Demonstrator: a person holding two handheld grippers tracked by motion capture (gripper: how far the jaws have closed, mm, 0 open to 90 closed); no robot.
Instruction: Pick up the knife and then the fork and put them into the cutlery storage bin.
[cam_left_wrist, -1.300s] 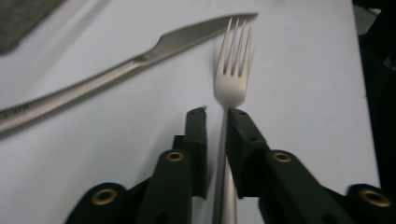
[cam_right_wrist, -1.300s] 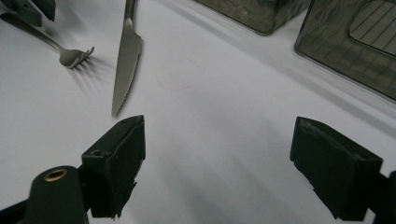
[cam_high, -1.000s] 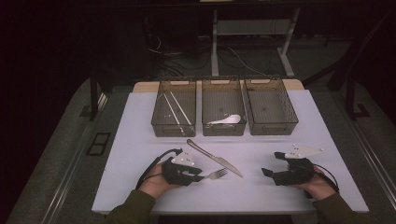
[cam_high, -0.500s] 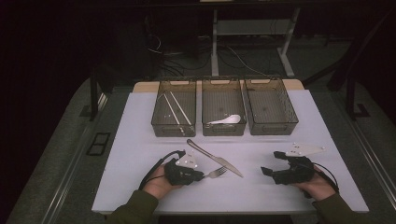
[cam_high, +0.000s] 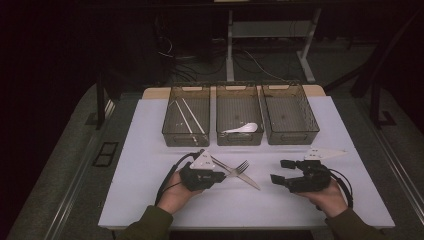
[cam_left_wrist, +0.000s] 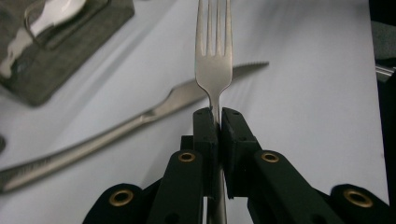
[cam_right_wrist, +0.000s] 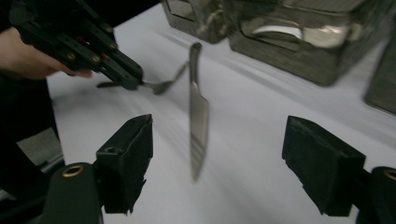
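Dark room; white table top (cam_high: 150, 195) with three dark mesh bins in a row along its far edge.

Left bin (cam_high: 186, 122): holds thin pale sticks, lying diagonally.
Middle bin (cam_high: 239, 121): holds a white spoon (cam_high: 241, 129).
Right bin (cam_high: 290, 120): contents cannot be told.

Left gripper (cam_high: 220, 176): in the person's left hand, near the table's front; jaws clamped tight on the neck of a metal fork (cam_left_wrist: 214, 51), tines pointing away from the hand.
Knife (cam_high: 239, 173): flat on the white surface, just beyond and under the fork; whether the two touch cannot be told.
Right gripper (cam_high: 281, 171): in the right hand, jaws spread wide and holding nothing, aimed toward the knife's blade.
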